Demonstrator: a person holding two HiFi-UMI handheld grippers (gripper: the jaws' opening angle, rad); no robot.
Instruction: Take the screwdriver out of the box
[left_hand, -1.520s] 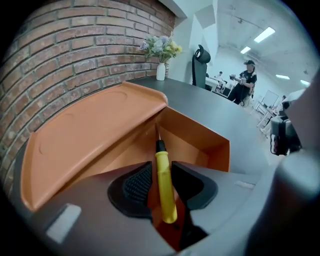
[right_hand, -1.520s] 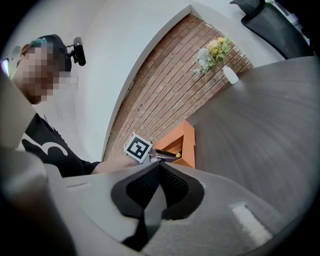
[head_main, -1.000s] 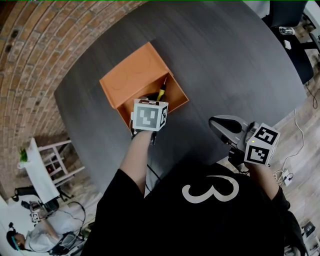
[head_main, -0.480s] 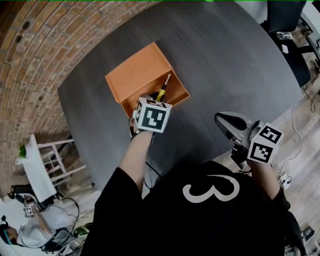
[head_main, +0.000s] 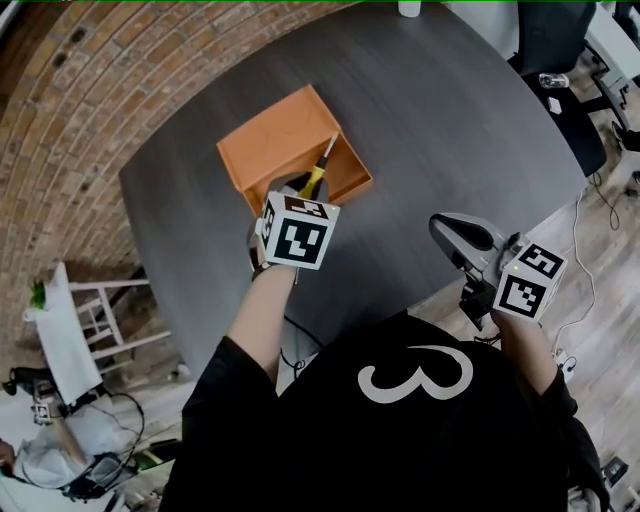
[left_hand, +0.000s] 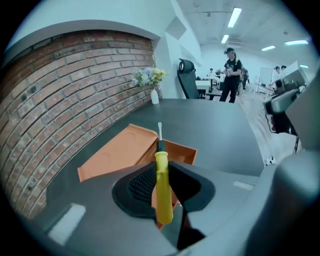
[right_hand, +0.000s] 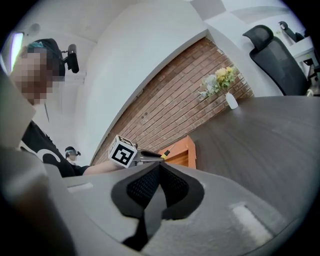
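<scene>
Hanging at the table's (head_main: 450, 120) near edge, right gripper (right_hand: 159, 167) has its jaws together on nothing; left gripper (left_hand: 165, 172) has risen, pads clamped on the screwdriver's (left_hand: 163, 200) yellow handle, tip pointing up and away, above the box (head_main: 355, 185) near the left edge, so it looks nearly clear and the lift-out almost done
</scene>
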